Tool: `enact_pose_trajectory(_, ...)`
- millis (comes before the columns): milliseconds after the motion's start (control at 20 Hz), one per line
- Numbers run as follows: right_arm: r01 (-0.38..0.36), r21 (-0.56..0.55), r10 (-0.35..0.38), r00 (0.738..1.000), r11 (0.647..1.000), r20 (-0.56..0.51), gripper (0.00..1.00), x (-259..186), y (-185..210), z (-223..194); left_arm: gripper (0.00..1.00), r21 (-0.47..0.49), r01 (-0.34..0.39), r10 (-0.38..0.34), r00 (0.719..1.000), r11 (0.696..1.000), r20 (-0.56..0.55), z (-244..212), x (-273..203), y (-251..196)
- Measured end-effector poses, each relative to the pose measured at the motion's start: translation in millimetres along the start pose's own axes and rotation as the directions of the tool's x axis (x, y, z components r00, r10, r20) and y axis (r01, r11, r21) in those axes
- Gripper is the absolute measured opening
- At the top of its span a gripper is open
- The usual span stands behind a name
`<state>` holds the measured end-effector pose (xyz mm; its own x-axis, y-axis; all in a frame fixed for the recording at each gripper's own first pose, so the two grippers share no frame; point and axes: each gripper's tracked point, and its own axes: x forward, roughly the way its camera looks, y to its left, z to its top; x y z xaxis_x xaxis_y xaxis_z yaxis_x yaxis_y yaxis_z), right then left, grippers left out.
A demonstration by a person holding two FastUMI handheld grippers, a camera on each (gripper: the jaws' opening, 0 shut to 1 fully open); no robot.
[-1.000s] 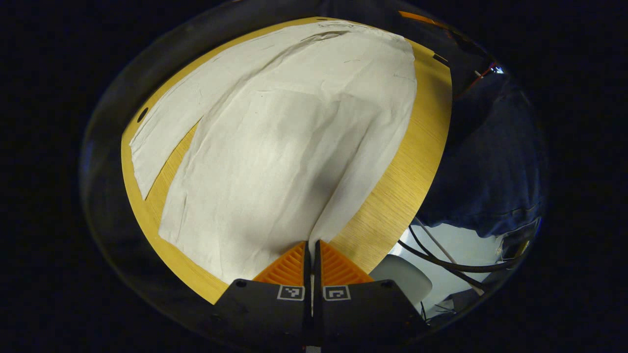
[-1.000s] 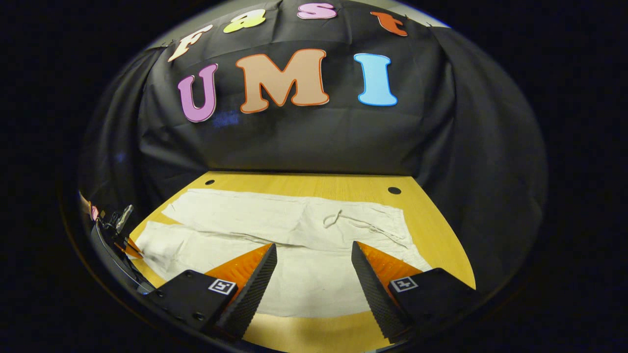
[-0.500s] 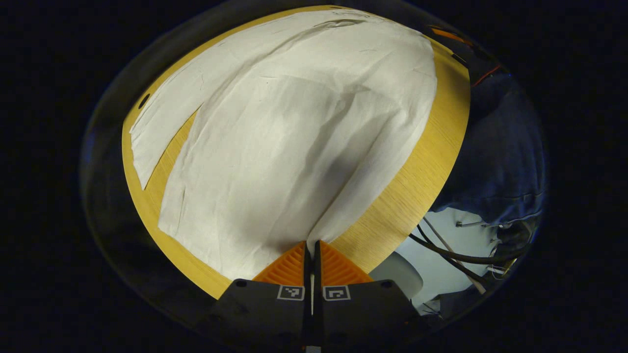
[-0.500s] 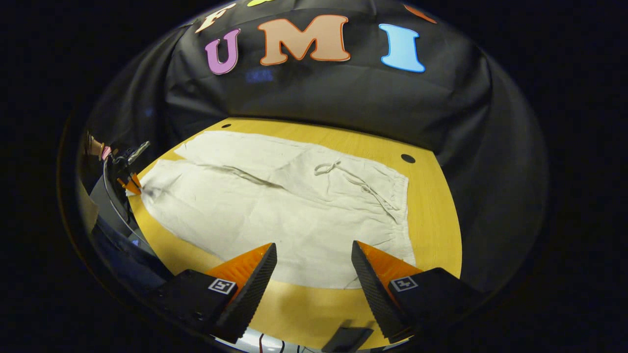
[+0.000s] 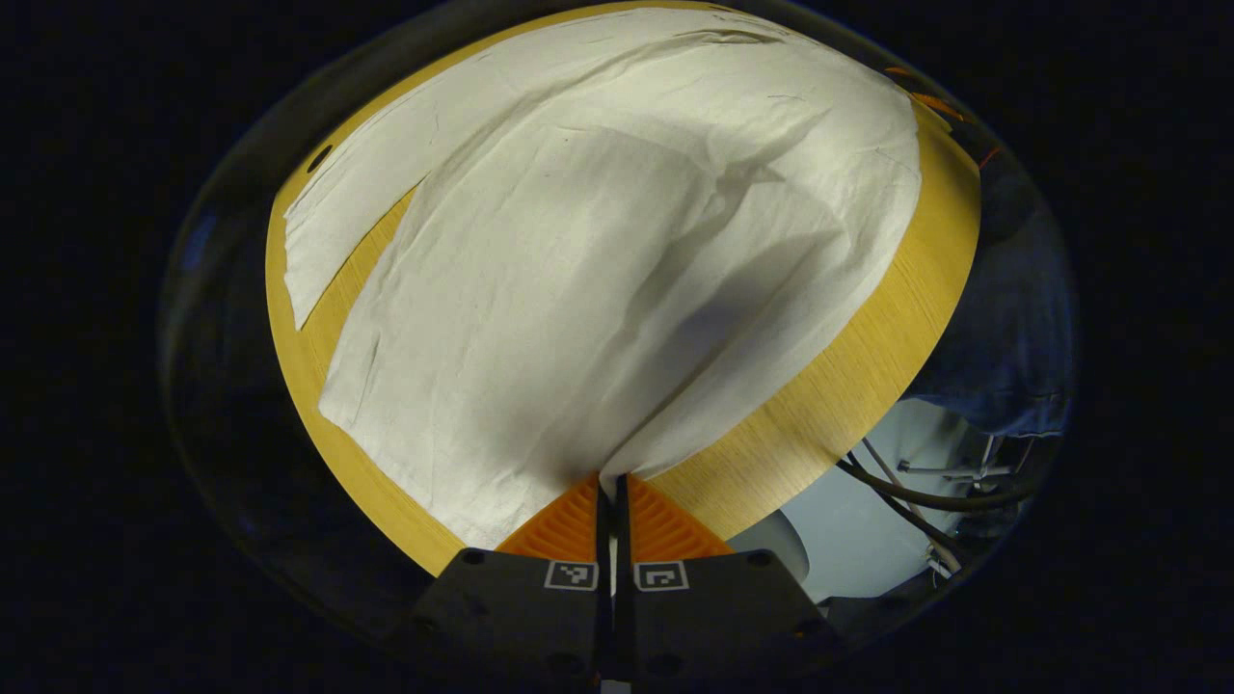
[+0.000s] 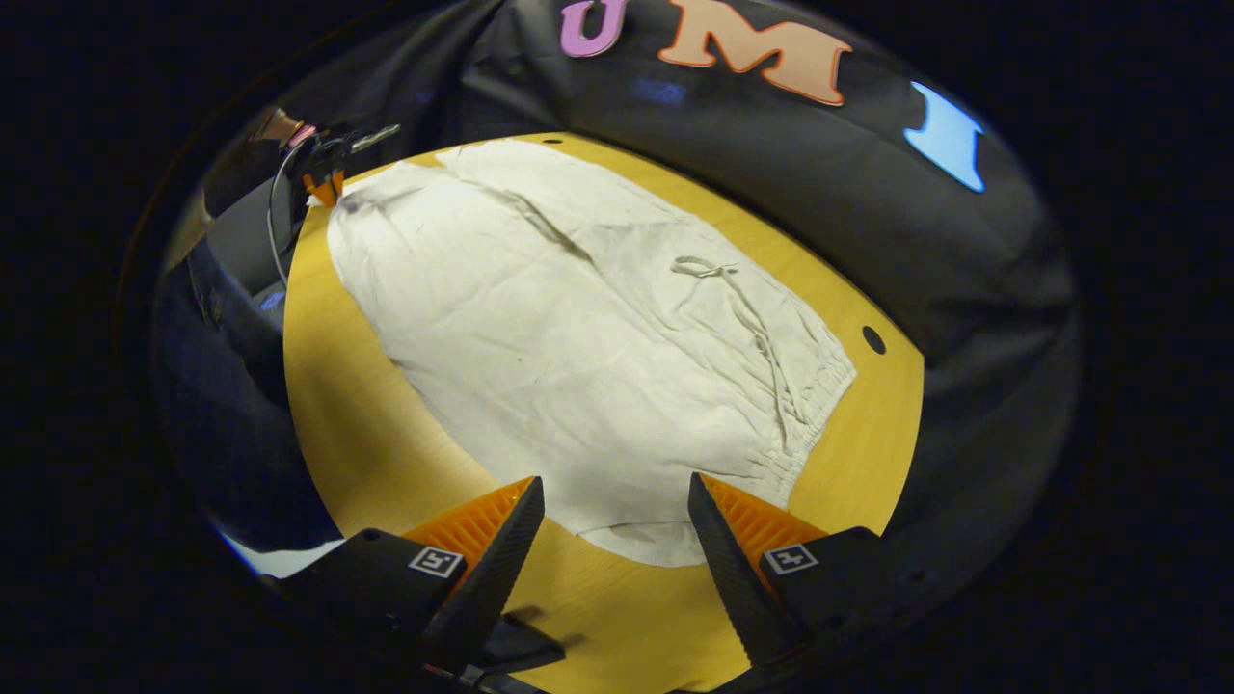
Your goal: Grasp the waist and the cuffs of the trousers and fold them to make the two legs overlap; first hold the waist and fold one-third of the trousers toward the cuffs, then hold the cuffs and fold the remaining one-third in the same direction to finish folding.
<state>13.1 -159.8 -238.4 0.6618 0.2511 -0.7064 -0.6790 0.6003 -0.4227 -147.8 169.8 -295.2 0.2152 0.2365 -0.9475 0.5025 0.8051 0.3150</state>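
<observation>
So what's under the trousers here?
The wooden table lies under the trousers, bare around their edges. The drawstring rests on top near the waist. Anything beneath the cloth is covered, so I can't tell.

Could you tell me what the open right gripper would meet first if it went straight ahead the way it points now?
Most likely the near waist edge of the cream linen trousers, lying between the right gripper fingers on the yellow wooden table; depth is uncertain.

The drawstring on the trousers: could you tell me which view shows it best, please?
The right gripper view: the drawstring lies in plain sight near the waistband. The left gripper view shows the trousers from the cuff end, where I cannot make it out.
</observation>
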Motion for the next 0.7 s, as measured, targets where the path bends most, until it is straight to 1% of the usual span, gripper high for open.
enact_pose_trajectory(50, -0.013, -0.057, 0.013, 1.0, 0.998, -0.016, 0.97, 2.2, 0.1, -2.6, 0.0, -0.005, -0.007, 0.007, 1.0, 1.0, 0.0, 0.3, 0.6, 0.9)
enact_pose_trajectory(100, -0.034, -0.111, 0.031, 0.999, 0.993, -0.026, 1.0, 5.5, 1.5, -4.4, 0.0, -0.007, -0.014, 0.014, 1.0, 1.0, 0.0, -0.6, 1.1, 1.2)
enact_pose_trajectory(200, -0.093, -0.188, 0.081, 0.994, 0.978, -0.069, 1.0, 10.5, 11.7, -13.3, 0.0, -0.008, -0.027, 0.027, 1.0, 1.0, -0.001, -0.1, 1.2, 0.7)
enact_pose_trajectory(250, -0.109, -0.225, 0.092, 0.992, 0.968, -0.086, 0.96, 12.0, 12.2, -16.7, 0.0, -0.007, -0.032, 0.032, 0.999, 0.999, 0.0, -0.5, 1.4, 1.3)
enact_pose_trajectory(350, -0.152, -0.27, 0.122, 0.985, 0.951, -0.122, 0.96, 16.8, 16.6, -22.8, 0.0, -0.002, -0.034, 0.034, 0.999, 0.999, -0.001, -0.2, 1.2, 1.9)
enact_pose_trajectory(500, -0.201, -0.264, 0.164, 0.974, 0.943, -0.156, 0.98, 21.3, 19.6, -25.5, 0.0, 0.006, -0.025, 0.025, 1.0, 1.0, -0.006, 0.3, 1.2, 1.6)
enact_pose_trajectory(550, -0.216, -0.257, 0.177, 0.97, 0.942, -0.167, 0.92, 22.9, 20.6, -26.2, 0.0, 0.01, -0.022, 0.022, 1.0, 1.0, -0.009, 0.0, 1.4, 1.5)
enact_pose_trajectory(600, -0.242, -0.241, 0.203, 0.963, 0.94, -0.177, 0.94, 23.5, 23.8, -27.5, 0.0, 0.015, -0.02, 0.02, 1.0, 1.0, -0.01, 0.9, 1.2, 1.1)
enact_pose_trajectory(650, -0.276, -0.203, 0.238, 0.952, 0.939, -0.193, 0.87, 23.9, 26.5, -29.2, 0.0, 0.02, -0.016, 0.016, 1.0, 1.0, -0.011, 0.9, 0.9, 0.6)
enact_pose_trajectory(700, -0.284, -0.171, 0.25, 0.948, 0.943, -0.199, 0.86, 24.7, 25.9, -30.2, 0.0, 0.021, -0.012, 0.012, 1.0, 1.0, -0.009, 0.3, 1.5, 1.2)
